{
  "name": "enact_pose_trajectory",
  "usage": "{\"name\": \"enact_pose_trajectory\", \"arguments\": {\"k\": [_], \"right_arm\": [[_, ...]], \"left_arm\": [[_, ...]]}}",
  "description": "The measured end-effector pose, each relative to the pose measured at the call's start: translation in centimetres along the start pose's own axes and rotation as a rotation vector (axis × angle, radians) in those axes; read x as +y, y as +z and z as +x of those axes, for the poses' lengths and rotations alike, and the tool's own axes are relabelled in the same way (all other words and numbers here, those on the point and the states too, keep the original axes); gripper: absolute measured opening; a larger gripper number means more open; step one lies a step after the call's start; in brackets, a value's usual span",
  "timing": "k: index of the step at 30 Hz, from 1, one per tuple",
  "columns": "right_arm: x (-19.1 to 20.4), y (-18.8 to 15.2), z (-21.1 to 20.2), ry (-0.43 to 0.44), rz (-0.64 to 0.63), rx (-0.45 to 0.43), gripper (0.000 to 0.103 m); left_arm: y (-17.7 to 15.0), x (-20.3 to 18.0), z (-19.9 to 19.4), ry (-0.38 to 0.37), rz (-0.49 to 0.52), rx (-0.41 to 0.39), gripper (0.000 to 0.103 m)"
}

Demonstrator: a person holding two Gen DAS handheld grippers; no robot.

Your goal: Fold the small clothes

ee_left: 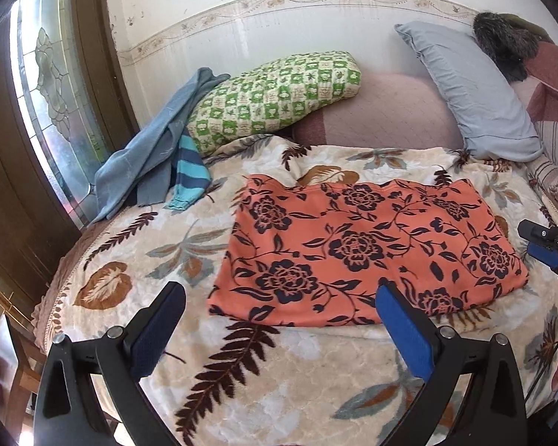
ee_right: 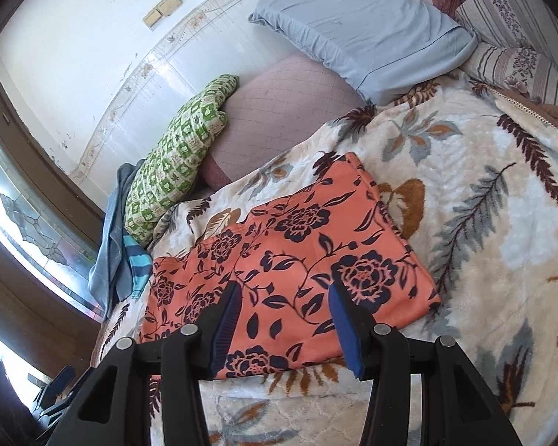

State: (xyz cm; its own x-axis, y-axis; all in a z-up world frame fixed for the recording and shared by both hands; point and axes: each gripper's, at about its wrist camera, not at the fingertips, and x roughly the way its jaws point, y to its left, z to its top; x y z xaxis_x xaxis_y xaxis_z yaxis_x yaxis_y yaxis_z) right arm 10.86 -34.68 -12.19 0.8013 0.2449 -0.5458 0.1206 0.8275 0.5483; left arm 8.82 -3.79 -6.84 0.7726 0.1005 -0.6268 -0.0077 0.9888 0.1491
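Observation:
An orange garment with dark floral print (ee_left: 364, 249) lies flat as a folded rectangle on the leaf-patterned blanket (ee_left: 167, 245); it also shows in the right wrist view (ee_right: 290, 260). My left gripper (ee_left: 281, 293) is open and empty, hovering just short of the garment's near edge. My right gripper (ee_right: 282, 293) is open and empty, above the garment's near edge; its tip shows at the right edge of the left wrist view (ee_left: 539, 241). A blue garment (ee_left: 148, 152) and a teal-striped piece (ee_left: 189, 178) lie heaped at the bed's far left.
A green checked pillow (ee_left: 275, 93), a pink cushion (ee_left: 375, 111) and a light blue pillow (ee_left: 468, 93) rest against the wall. A striped quilt (ee_right: 513, 37) lies at the right. A stained-glass window (ee_left: 52, 85) in a dark frame stands left of the bed.

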Motion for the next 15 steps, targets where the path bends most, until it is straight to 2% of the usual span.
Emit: {"name": "enact_pose_trajectory", "arguments": {"k": [4,7,12,15], "right_arm": [[1.8,-2.1,1.9,0.001,-0.056,0.026,0.052],[2.4,-3.0,3.4,0.017,-0.039,0.079,0.052],[4.1,-3.5,4.4,0.001,-0.107,0.075,0.052],[4.4,-3.6,5.6,-0.019,-0.121,0.098,0.052]], "left_arm": [[-0.6,2.5,-0.1,0.022,-0.035,0.015,0.102],[-1.2,4.1,0.4,0.048,-0.057,0.028,0.102],[-2.0,6.2,2.6,0.065,-0.110,0.067,0.102],[-1.6,6.3,4.4,0.045,-0.131,0.084,0.102]]}}
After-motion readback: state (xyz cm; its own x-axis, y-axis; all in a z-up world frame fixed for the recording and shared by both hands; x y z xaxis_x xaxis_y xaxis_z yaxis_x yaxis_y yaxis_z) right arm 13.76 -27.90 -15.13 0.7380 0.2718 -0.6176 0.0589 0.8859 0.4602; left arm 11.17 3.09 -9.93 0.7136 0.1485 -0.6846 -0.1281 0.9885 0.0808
